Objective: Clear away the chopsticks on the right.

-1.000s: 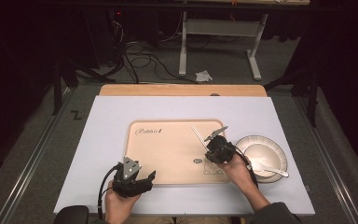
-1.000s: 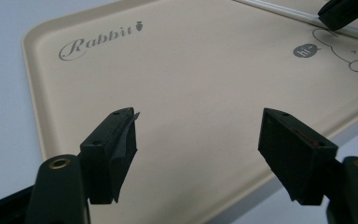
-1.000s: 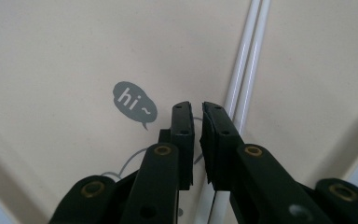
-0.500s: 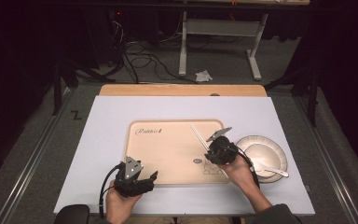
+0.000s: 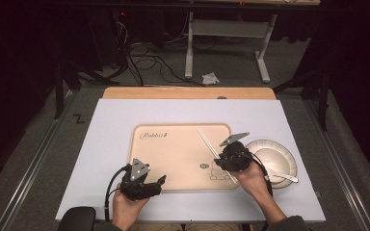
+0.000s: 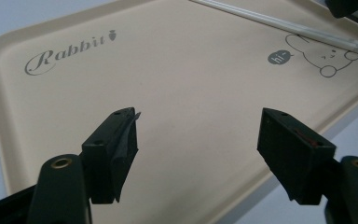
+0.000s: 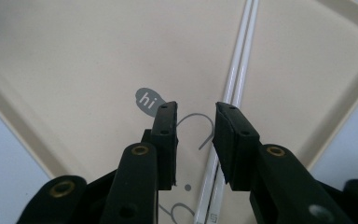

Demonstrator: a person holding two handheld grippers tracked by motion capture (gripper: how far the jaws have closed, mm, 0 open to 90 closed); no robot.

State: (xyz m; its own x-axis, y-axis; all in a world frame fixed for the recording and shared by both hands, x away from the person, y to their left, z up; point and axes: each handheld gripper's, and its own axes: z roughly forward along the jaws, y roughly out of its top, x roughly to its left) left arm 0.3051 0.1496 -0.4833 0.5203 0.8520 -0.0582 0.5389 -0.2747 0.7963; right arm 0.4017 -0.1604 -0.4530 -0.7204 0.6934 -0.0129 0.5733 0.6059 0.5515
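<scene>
Chopsticks (image 7: 235,88) lying paired on tray (image 7: 74,56), bowl (image 5: 275,156) beside

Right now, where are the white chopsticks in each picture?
High view: the chopsticks lie slanted on the tray's right half, running under the right gripper.
Left gripper view: they cross the top right corner, above the rabbit drawing.
Right gripper view: they run from the top down the middle, passing beside the jaws.
Shared landmark: the grey "hi" bubble next to the rabbit.
</scene>
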